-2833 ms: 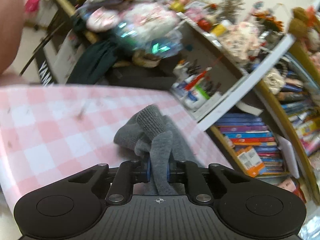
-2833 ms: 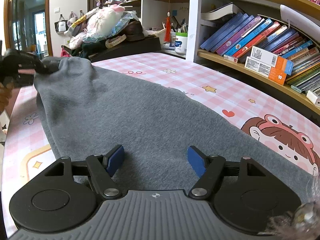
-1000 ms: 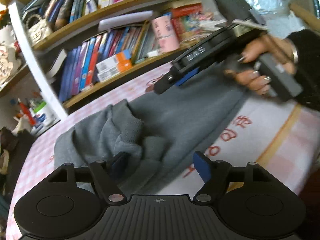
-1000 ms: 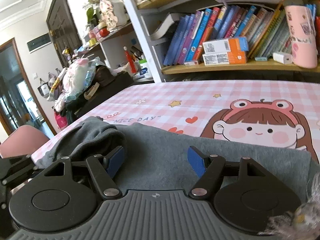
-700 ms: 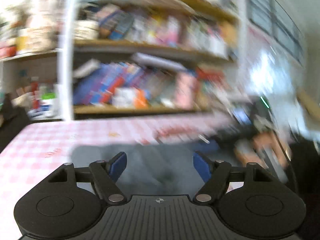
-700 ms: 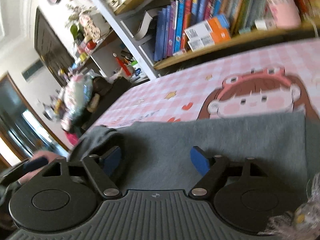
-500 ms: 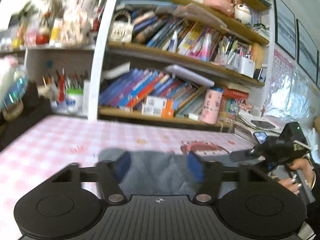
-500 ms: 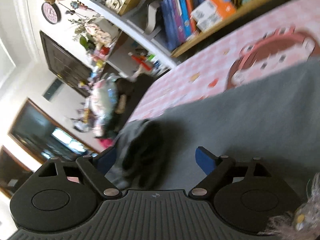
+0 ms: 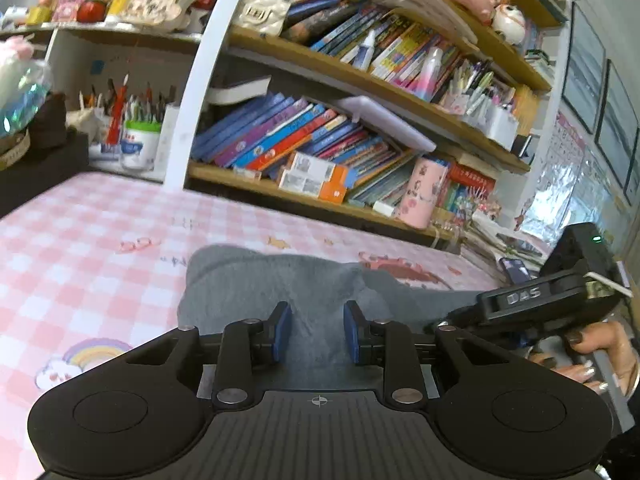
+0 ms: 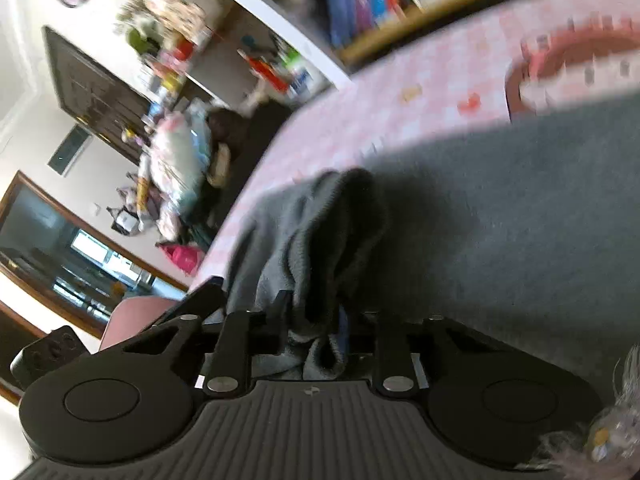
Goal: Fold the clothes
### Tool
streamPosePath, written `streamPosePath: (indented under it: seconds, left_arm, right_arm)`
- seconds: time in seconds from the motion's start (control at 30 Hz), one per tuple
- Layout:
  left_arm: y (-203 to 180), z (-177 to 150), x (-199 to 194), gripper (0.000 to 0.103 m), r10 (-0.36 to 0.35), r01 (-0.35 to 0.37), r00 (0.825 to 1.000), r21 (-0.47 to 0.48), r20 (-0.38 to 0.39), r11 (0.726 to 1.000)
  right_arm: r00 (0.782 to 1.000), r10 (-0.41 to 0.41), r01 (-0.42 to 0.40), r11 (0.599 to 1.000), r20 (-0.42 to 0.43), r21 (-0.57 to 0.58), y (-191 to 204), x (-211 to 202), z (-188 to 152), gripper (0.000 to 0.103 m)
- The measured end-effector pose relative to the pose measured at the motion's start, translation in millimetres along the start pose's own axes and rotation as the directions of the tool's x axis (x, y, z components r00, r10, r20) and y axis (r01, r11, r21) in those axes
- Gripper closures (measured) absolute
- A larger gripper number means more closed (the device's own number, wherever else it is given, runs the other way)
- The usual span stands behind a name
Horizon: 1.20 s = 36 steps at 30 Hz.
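A grey fleece garment [image 9: 280, 280] lies on the pink checked tablecloth [image 9: 80, 240]. My left gripper [image 9: 316, 330] is low over its near edge, jaws part closed with a gap and cloth between the blue pads, not clamped. My right gripper [image 10: 314, 320] is shut on a bunched fold of the same grey garment [image 10: 500, 216], which rises as a dark ridge ahead of the fingers. The right gripper also shows at the right of the left wrist view [image 9: 456, 320], held by a hand. The left gripper's tip shows at the lower left of the right wrist view.
A bookshelf [image 9: 320, 152] packed with books runs along the table's far side. A pen cup [image 9: 138, 148] stands far left. A pink tumbler [image 9: 422, 192] stands on the low shelf. A pink chair [image 10: 136, 316] stands beyond the table edge.
My left gripper let go of the garment, swung round to face the shelf and is now closing its jaws. My right gripper closed from wide open onto a bunched fold.
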State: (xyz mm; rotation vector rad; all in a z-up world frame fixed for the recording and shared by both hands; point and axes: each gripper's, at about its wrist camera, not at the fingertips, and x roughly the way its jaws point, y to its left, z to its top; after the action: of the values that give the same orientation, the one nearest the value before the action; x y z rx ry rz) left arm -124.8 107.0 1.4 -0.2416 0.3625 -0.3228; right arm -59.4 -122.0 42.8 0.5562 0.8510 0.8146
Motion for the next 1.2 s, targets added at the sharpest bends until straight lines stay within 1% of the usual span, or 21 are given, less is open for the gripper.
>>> streamPosePath:
  seconds: [0.03, 0.1, 0.17, 0.2, 0.23, 0.3, 0.4, 0.47, 0.5, 0.53, 0.6, 0.63, 0.7, 0.77, 0.8, 0.87, 0.97, 1.03, 1.07, 1.1, 1.2]
  left_arm:
    - [-1, 0, 0, 0.077, -0.009, 0.009, 1.0, 0.004, 0.003, 1.0]
    - [0, -4, 7, 0.077, -0.013, 0.013, 1.0, 0.003, -0.02, 1.0]
    - [1, -8, 15, 0.077, -0.014, 0.014, 0.999, 0.001, -0.048, 1.0]
    - [1, -10, 17, 0.077, -0.012, 0.012, 0.998, 0.0, -0.054, 1.0]
    - [2, -11, 18, 0.077, -0.009, 0.009, 0.998, -0.001, -0.055, 1.0]
    - [1, -9, 15, 0.073, -0.007, 0.007, 0.999, 0.01, -0.047, 1.0]
    - [0, 3, 2, 0.073, 0.016, -0.016, 1.0, 0.026, 0.008, 1.0]
    - [2, 13, -1, 0.073, -0.002, 0.001, 0.999, 0.009, 0.042, 1.0]
    - [2, 17, 1, 0.073, -0.009, 0.009, 0.999, 0.002, 0.049, 1.0]
    - [2, 21, 3, 0.073, -0.012, 0.012, 0.999, -0.001, 0.052, 1.0]
    - [-1, 27, 13, 0.074, -0.013, 0.012, 0.999, 0.013, 0.051, 1.0]
    - [-1, 27, 19, 0.074, -0.014, 0.014, 0.999, 0.011, 0.039, 1.0]
    - [1, 27, 33, 0.074, -0.016, 0.016, 1.0, -0.002, 0.008, 1.0]
    - [9, 23, 53, 0.074, 0.026, -0.028, 0.998, -0.026, -0.063, 0.999]
    - [15, 19, 60, 0.075, 0.041, -0.046, 0.994, -0.045, -0.096, 0.998]
    - [25, 14, 68, 0.074, 0.037, -0.048, 0.992, -0.089, -0.118, 0.995]
    - [28, 15, 63, 0.072, 0.03, -0.043, 0.994, -0.124, -0.109, 0.991]
    - [25, 18, 53, 0.07, 0.046, -0.055, 0.995, -0.113, -0.084, 0.992]
    - [23, 19, 45, 0.068, 0.06, -0.066, 0.996, -0.106, -0.063, 0.992]
    - [22, 18, 37, 0.068, 0.067, -0.071, 0.997, -0.103, -0.042, 0.992]
    - [18, 18, 18, 0.068, 0.045, -0.044, 0.999, -0.112, 0.007, 0.993]
  right_arm:
    - [1.0, 0.01, -0.01, 1.0, 0.022, -0.003, 1, -7, 0, 0.083]
    - [0.999, -0.014, 0.014, 1.0, 0.029, 0.021, -6, -12, -2, 0.083]
    - [0.997, -0.072, 0.073, 0.996, -0.014, 0.042, -18, -5, -5, 0.079]
    - [0.995, -0.093, 0.094, 0.994, -0.031, 0.047, -23, -1, -7, 0.07]
    - [0.995, -0.096, 0.097, 0.994, -0.027, 0.047, -26, -2, -8, 0.068]
    - [0.991, -0.133, 0.133, 0.991, 0.017, 0.001, -21, -9, -7, 0.058]
    - [0.971, -0.2, 0.216, 0.968, 0.132, -0.126, -1, -24, -2, 0.057]
    - [0.951, -0.214, 0.266, 0.935, 0.225, -0.236, 17, -29, -1, 0.059]
    - [0.942, -0.214, 0.287, 0.914, 0.26, -0.286, 24, -29, -1, 0.066]
    - [0.941, -0.213, 0.295, 0.898, 0.264, -0.325, 29, -25, -1, 0.08]
    - [0.948, -0.215, 0.292, 0.879, 0.233, -0.377, 34, -12, -3, 0.093]
    - [0.953, -0.223, 0.288, 0.879, 0.206, -0.381, 31, -3, -3, 0.094]
    - [0.949, -0.269, 0.312, 0.873, 0.163, -0.374, 21, 13, -7, 0.097]
    - [0.942, -0.308, 0.334, 0.878, 0.13, -0.342, 5, 25, -10, 0.097]
    - [0.941, -0.316, 0.338, 0.883, 0.12, -0.327, -2, 28, -11, 0.097]
    - [0.946, -0.305, 0.325, 0.897, 0.113, -0.299, -11, 27, -12, 0.097]
    - [0.951, -0.293, 0.31, 0.907, 0.1, -0.286, -13, 25, -12, 0.097]
    - [0.95, -0.294, 0.311, 0.908, 0.102, -0.281, -11, 23, -10, 0.096]
    - [0.949, -0.295, 0.315, 0.908, 0.112, -0.275, -9, 21, -9, 0.095]
    - [0.946, -0.297, 0.322, 0.908, 0.131, -0.268, -6, 17, -9, 0.095]
    - [0.937, -0.281, 0.332, 0.898, 0.206, -0.288, 8, 1, -8, 0.094]
